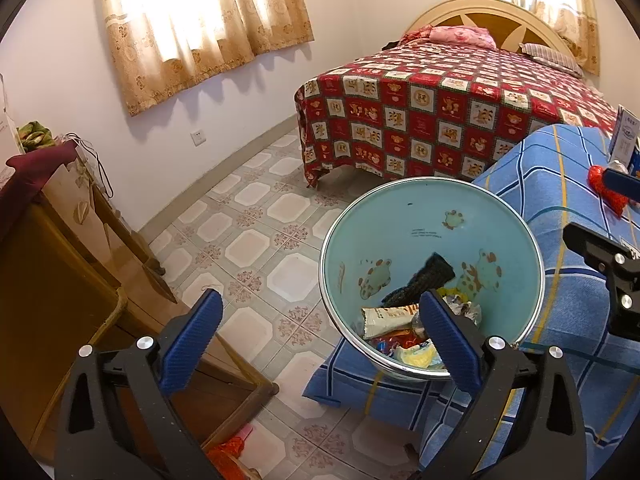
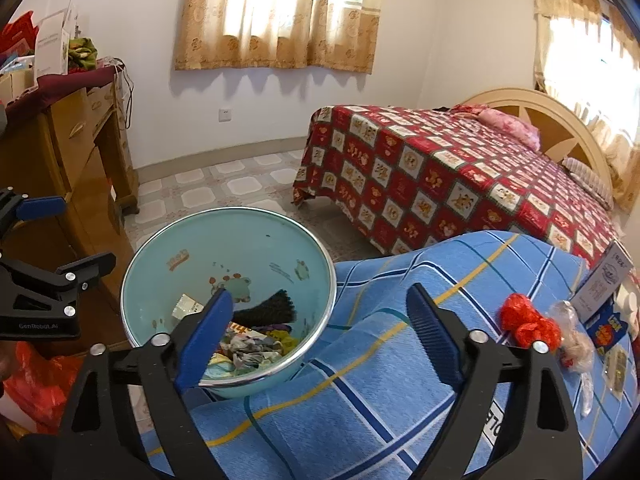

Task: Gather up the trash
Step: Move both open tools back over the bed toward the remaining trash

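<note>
A light blue bowl point(image 1: 432, 224) point(image 2: 224, 240) with cartoon prints stands at the left corner of a table under a blue checked cloth point(image 2: 380, 352). It holds wrappers, crumpled paper and a black comb point(image 1: 420, 280) point(image 2: 268, 304). My left gripper point(image 1: 320, 336) is open and empty, over the bowl's left rim. My right gripper point(image 2: 320, 332) is open and empty, above the cloth just right of the bowl. A crumpled red bag point(image 2: 528, 320) point(image 1: 608, 192) and a clear plastic wrapper point(image 2: 572, 332) lie on the cloth to the right.
A white and blue box point(image 2: 604, 284) and flat packets stand at the table's right end. A bed with a red patterned cover point(image 2: 460, 184) is behind. A wooden dresser point(image 2: 68, 160) stands at the left. The floor point(image 1: 256, 240) is tiled.
</note>
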### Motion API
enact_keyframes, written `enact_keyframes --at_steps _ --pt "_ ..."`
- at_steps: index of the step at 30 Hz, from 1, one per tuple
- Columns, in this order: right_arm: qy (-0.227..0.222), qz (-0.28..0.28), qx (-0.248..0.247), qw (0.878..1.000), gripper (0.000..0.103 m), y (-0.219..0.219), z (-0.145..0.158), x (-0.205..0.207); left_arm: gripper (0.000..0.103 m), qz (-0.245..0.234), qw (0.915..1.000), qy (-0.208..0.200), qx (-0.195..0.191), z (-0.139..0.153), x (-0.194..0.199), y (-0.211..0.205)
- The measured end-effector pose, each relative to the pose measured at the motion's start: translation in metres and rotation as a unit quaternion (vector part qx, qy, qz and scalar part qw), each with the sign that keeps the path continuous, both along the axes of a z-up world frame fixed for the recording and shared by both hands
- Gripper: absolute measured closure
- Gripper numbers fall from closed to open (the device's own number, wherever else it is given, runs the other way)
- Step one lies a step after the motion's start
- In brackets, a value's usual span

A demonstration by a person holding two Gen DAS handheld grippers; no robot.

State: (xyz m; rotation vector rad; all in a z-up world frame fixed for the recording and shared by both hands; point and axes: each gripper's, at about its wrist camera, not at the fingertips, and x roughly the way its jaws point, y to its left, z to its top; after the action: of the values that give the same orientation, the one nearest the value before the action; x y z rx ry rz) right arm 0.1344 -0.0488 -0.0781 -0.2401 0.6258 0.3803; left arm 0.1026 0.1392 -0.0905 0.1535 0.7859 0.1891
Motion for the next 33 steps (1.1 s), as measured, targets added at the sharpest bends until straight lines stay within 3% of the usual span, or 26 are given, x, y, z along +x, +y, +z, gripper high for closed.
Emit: enact_keyframes --at_steps 22,33 --pt "-0.002 -0.02 -0.008 1.0 0.01 -0.012 -0.011 -0.006 0.006 0.007 0.9997 0.021 0.007 -0.009 0.005 0.001" --pt "-0.007 -0.059 -0.003 0.998 0.009 -0.06 -0.008 -0.019 0.006 -0.012 0.9991 0.04 0.01 -0.016 0.01 -0.025"
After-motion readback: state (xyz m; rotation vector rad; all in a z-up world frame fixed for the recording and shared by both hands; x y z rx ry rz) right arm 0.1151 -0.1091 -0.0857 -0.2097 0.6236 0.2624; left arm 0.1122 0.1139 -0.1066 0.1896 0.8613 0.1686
